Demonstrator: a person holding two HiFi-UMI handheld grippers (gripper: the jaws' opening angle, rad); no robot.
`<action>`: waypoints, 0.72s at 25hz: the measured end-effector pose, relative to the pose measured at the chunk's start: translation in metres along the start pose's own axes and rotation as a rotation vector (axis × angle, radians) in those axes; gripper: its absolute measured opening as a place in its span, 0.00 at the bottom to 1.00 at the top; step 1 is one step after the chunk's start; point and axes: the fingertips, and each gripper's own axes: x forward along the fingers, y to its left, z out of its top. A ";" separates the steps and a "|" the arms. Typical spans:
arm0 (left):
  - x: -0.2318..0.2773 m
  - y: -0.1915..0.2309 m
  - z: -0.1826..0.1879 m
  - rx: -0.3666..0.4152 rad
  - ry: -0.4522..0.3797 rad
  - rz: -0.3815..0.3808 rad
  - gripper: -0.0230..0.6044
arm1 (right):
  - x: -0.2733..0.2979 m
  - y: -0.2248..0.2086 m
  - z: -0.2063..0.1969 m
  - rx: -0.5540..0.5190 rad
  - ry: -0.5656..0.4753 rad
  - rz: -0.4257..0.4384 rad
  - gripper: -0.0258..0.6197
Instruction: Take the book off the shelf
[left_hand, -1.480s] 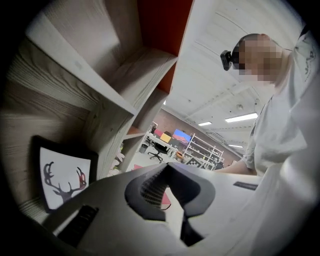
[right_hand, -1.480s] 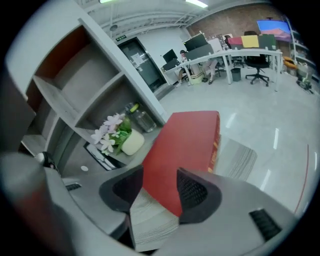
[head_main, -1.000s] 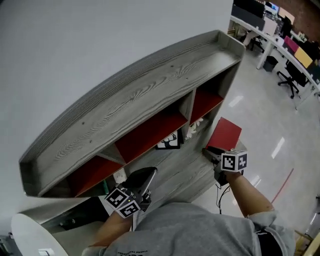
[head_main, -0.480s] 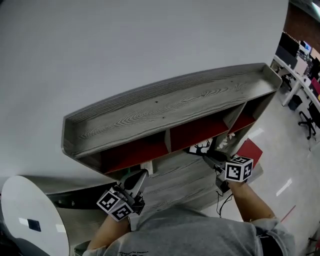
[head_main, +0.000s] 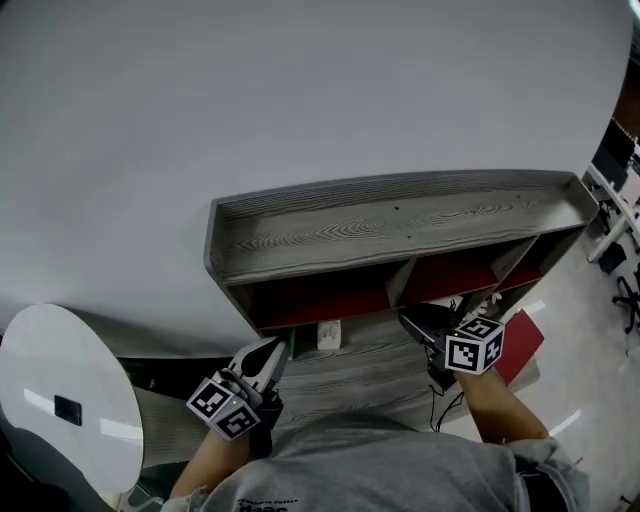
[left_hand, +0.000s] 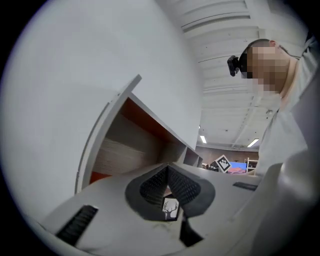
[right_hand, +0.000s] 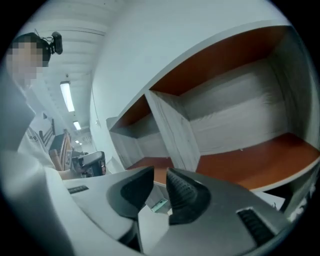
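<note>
1. Head view: one grey wooden shelf stands against the white wall, and its top row shows three red-backed compartments. One small white card sits on the board below them. Two tongs are held low in front of the shelf, the left tongs and the right tongs. One red book shows just right of the right tongs' marker cube, partly hidden by it. Whether anything grips the book cannot be told from here. One round white bench stands at the far left.
2. Left gripper view: the left tongs have their tips together and grip nothing. One small deer picture shows through the hollow behind the tips. The shelf rises on the left.
3. Right gripper view: the right tongs stand a narrow gap apart and are empty. They face the shelf, where two orange-red compartments show plainly.
</note>
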 end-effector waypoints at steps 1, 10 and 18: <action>-0.005 0.003 0.003 0.003 -0.010 0.010 0.06 | 0.006 0.008 0.003 -0.021 -0.002 0.021 0.13; -0.047 0.010 0.019 0.017 -0.060 0.079 0.06 | 0.046 0.074 0.023 -0.159 -0.102 0.176 0.02; -0.053 0.011 0.018 0.020 -0.054 0.089 0.06 | 0.058 0.095 0.016 -0.194 -0.085 0.221 0.03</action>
